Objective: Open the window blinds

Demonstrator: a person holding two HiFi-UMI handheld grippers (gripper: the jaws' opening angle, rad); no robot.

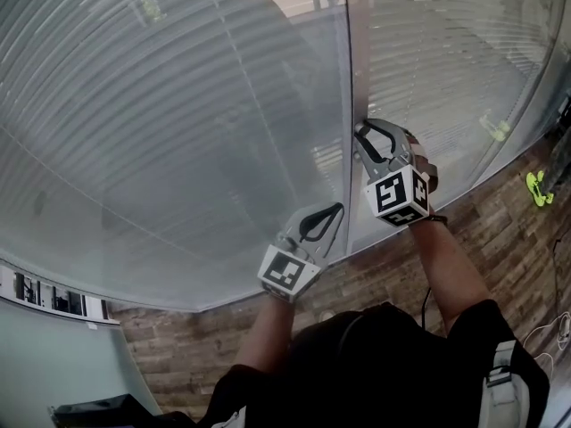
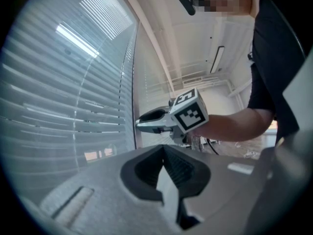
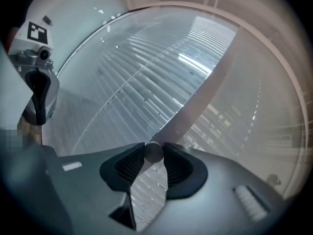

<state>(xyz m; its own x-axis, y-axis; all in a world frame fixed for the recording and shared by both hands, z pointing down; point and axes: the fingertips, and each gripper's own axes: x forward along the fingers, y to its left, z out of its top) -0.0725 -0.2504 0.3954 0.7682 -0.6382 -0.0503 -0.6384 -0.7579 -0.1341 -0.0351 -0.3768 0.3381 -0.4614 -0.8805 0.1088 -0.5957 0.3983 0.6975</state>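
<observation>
Looking down in the head view, we saw the window blinds (image 1: 178,105) spread across the panes ahead. Their slats were lowered and lay close together, and the outdoors showed through only near the top. A pale window post (image 1: 357,52) split them into a wide left section and a narrower right one. Our right tongs (image 1: 360,129) reached up to that post, their tips right at it. The left tongs (image 1: 337,209) sat lower and just to the left, near the bottom edge of the blinds and above the brown plank floor (image 1: 500,230).

In the left gripper view, the left tongs were closed tip to tip with nothing between them, and the blinds ran along their left side. The right tongs showed beyond, tips at the post.

In the right gripper view, the right tongs stood partly closed, pads pressing on a round grey wand (image 3: 153,152) held between them at the foot of the post. The slats ran away to the upper left. The left tongs hung at the left edge of this view, apart from the wand.
</observation>
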